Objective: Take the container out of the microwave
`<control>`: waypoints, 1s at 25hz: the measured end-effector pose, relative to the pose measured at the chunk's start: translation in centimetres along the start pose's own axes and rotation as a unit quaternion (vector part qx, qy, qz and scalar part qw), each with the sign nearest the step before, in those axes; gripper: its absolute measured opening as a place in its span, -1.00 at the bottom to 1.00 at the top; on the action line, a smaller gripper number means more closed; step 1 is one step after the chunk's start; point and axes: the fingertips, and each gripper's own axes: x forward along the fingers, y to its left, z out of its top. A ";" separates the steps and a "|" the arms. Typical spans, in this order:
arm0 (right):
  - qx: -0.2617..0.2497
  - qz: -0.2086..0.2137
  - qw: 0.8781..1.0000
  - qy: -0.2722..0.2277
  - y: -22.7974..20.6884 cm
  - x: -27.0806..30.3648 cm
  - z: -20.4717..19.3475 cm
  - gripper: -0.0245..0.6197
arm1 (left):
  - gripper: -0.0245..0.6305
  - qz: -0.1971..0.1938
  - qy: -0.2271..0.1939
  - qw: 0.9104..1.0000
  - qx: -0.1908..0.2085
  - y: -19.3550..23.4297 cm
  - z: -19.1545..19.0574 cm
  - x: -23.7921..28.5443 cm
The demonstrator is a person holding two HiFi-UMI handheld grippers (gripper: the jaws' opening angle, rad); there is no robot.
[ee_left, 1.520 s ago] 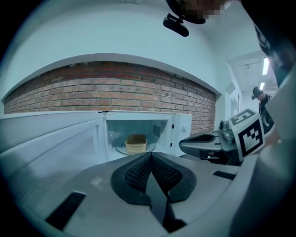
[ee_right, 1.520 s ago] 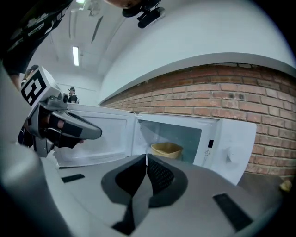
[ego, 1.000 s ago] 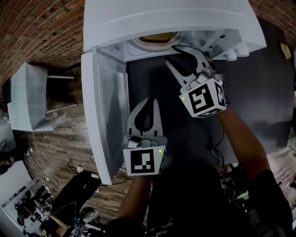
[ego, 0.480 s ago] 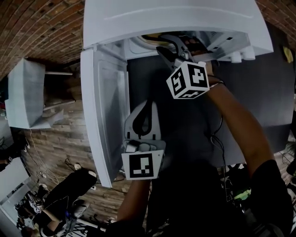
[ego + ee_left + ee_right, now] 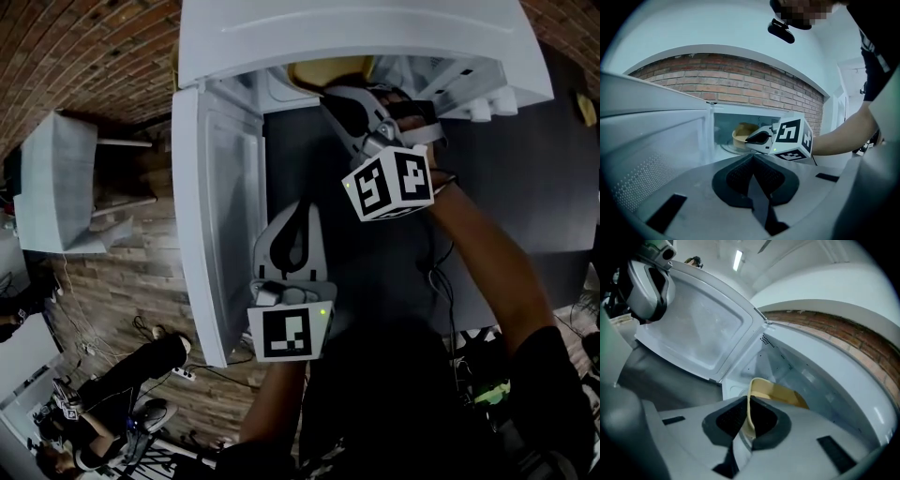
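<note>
A tan container (image 5: 330,72) sits inside the open white microwave (image 5: 356,33). The right gripper view shows its rim (image 5: 751,404) and its hollow (image 5: 780,394). My right gripper (image 5: 335,94) reaches into the opening. Its jaws are closing, with the container's near rim between the pads (image 5: 732,417). In the left gripper view that gripper (image 5: 750,139) points at the container (image 5: 740,133). My left gripper (image 5: 305,208) hangs lower, in front of the microwave, shut and holding nothing (image 5: 753,160).
The microwave door (image 5: 216,216) stands swung out to the left, close beside my left gripper. A dark counter (image 5: 525,178) lies to the right. A white shelf unit (image 5: 56,192) stands by the brick wall at left; a person sits on the floor (image 5: 141,375).
My right gripper moved up into the microwave opening, rolled, and went from wide open to closed on the container's rim. The left gripper hardly moved.
</note>
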 end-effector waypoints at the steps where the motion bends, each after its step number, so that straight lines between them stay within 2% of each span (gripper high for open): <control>1: 0.002 0.002 1.000 -0.003 0.2 -0.5 0.2 -0.69 | -0.90 -0.001 0.001 1.000 0.000 -0.3 0.0 -0.2; 11: -0.009 0.047 0.998 -0.049 4.8 -6.1 2.3 -0.69 | -0.90 0.007 -0.002 1.000 0.005 -3.1 -0.5 -2.0; 19: 0.005 0.066 0.996 -0.068 7.3 -11.3 2.7 -0.69 | -0.90 0.013 -0.016 1.000 0.001 -6.3 -1.4 -3.7; 25: 0.005 0.067 0.994 -0.080 9.1 -18.3 2.6 -0.69 | -0.90 0.000 -0.015 1.000 0.009 -11.7 -2.9 -6.6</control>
